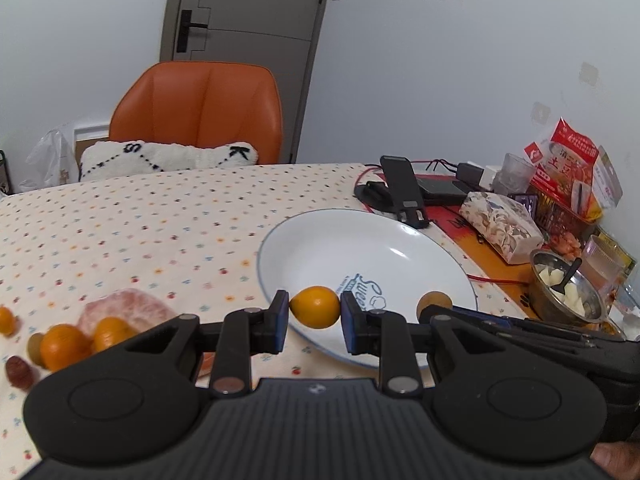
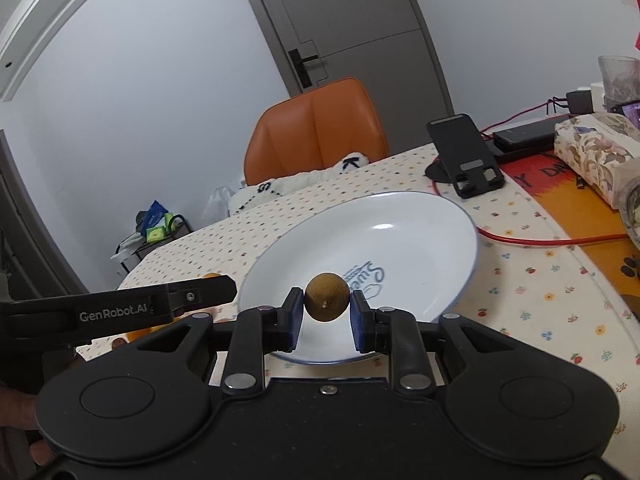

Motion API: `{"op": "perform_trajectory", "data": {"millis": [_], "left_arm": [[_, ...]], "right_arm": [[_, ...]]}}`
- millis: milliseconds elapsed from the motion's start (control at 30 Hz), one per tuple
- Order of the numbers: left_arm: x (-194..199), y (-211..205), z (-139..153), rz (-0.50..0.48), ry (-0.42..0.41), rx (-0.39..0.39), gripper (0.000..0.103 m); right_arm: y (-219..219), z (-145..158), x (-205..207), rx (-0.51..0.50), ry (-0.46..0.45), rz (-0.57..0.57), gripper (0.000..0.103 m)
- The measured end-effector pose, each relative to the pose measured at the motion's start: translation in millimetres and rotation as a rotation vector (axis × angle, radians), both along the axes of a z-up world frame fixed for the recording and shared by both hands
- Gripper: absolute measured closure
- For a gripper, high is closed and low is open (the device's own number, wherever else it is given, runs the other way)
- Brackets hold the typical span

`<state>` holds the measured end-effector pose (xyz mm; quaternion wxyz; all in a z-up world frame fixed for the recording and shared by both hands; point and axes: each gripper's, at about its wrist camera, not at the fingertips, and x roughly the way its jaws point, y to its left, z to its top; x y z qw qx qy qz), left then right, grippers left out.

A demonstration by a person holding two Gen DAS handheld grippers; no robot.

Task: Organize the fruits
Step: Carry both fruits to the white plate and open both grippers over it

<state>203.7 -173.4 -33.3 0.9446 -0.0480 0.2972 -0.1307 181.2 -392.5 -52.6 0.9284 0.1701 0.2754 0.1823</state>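
My left gripper (image 1: 315, 307) is shut on a small orange kumquat (image 1: 315, 306), held over the near rim of the white plate (image 1: 320, 240). My right gripper (image 2: 325, 303) is shut on a round brown longan (image 2: 326, 297), also above the plate (image 2: 400, 248); that longan (image 1: 434, 304) shows in the left wrist view over the plate's near right. Nothing lies in the plate. More kumquats (image 1: 64, 346), a green-brown fruit (image 1: 35, 347) and a red date (image 1: 18, 372) lie on the cloth at the left by a pink bag (image 1: 128, 308).
An orange chair (image 1: 200, 112) with a white cushion (image 1: 168, 158) stands behind the table. A phone stand (image 1: 404, 192), red cable (image 2: 540, 240), tissue box (image 1: 500, 224), steel bowl with white pieces (image 1: 568, 288), glasses and snack packets crowd the right side. The left gripper's body (image 2: 120, 308) is at the plate's left.
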Motion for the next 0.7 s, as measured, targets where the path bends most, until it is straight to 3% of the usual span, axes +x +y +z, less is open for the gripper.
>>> {"op": "perform_trajectory", "data": {"millis": [333,567,633,700], "left_arm": [[17,-16,-12,-0.013,0.051,-0.001,0.077],[10,-10,-10,0.022,0.041,-0.001,0.072],[6,-3,-9,0.043,0.040,0.002,0.066],[1,5,-8,0.064,0.033,-0.002,0.055]], "right_arm": [[-10,-3,1,0.013,-0.001,-0.027,0.074],[-13,-3,-4,0.016,-0.006,-0.031,0.068],[-13,-3,-6,0.024,-0.009,-0.029,0.067],[-12,-2,-9,0.034,-0.021,-0.023,0.063]]}}
